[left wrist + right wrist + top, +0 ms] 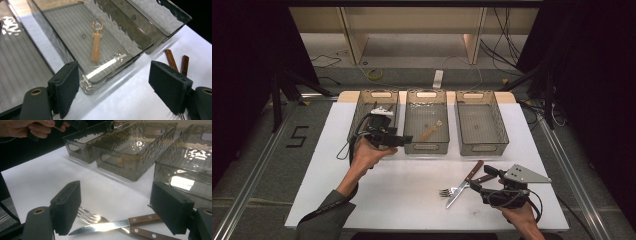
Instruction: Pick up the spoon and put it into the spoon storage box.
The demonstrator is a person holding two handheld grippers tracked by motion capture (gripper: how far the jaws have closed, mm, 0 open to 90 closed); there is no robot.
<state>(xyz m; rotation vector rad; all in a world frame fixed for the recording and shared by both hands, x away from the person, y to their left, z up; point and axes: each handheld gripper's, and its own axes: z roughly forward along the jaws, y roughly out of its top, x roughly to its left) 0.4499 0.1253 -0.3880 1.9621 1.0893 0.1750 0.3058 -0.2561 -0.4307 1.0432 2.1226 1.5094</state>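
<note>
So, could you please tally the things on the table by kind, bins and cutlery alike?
Clear bins: 3
Spoons: 1, in the middle bin
Forks: 1, on the table
Knives: 1, lying across the fork
Total: 6

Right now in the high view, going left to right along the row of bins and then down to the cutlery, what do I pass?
Left bin with the left gripper open at its front → middle bin holding a wooden spoon → right bin → fork and knife → right gripper, open.
</note>
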